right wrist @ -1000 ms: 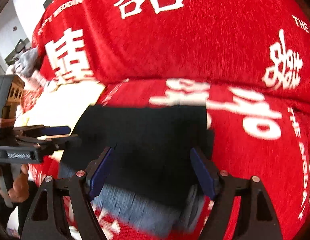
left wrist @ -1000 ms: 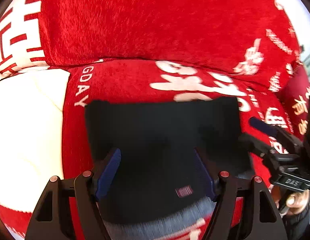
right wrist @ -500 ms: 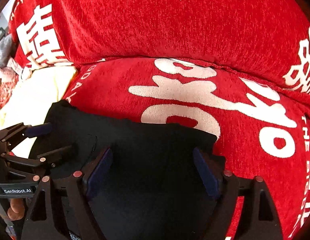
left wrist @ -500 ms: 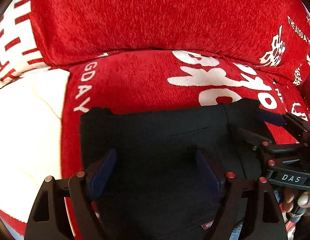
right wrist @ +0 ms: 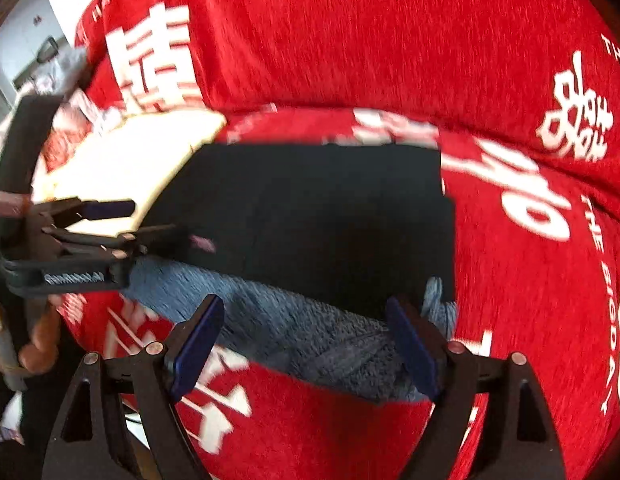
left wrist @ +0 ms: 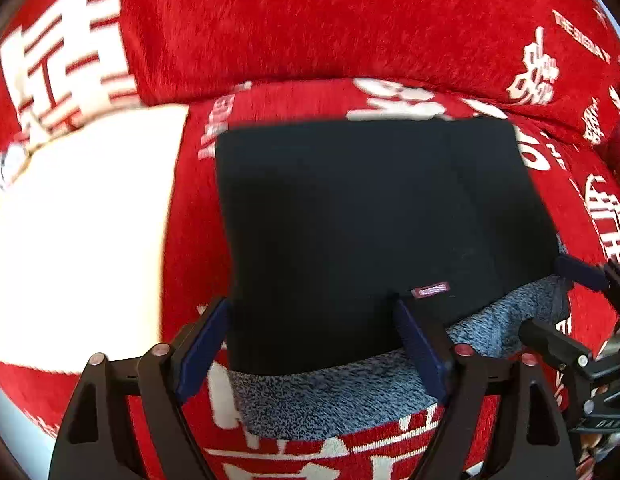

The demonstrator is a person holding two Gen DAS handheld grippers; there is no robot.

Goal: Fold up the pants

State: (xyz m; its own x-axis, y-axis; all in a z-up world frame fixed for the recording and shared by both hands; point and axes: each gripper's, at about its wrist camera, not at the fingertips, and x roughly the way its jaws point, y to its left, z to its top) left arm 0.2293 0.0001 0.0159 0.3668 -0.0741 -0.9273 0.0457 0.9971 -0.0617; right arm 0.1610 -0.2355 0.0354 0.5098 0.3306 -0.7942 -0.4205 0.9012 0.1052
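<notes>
Black pants (left wrist: 350, 208) lie folded into a rectangle on the red seat, and grey fleece lining (left wrist: 330, 396) shows along the near edge. A small red label (left wrist: 430, 290) sits near that edge. My left gripper (left wrist: 312, 340) hovers over the near left part. Its jaws are opening, and the cloth lies between the blue pads without being pressed. In the right wrist view the pants (right wrist: 310, 208) fill the middle. My right gripper (right wrist: 305, 340) stands open over the lining (right wrist: 310, 328) at the near right corner. Each view shows the other gripper at its side: the right gripper (left wrist: 566, 304) and the left gripper (right wrist: 141, 222).
A red sofa cover with white characters (left wrist: 310, 20) drapes the backrest and seat. A cream cushion (left wrist: 69, 232) lies left of the pants. A hand (right wrist: 37, 344) holds the left gripper's handle. The seat's front edge runs just below the lining.
Half a second ago both grippers reached further over the black cloth. Both have since drawn back toward the near edge, so the grey lining shows again. The left jaws stand wider.
</notes>
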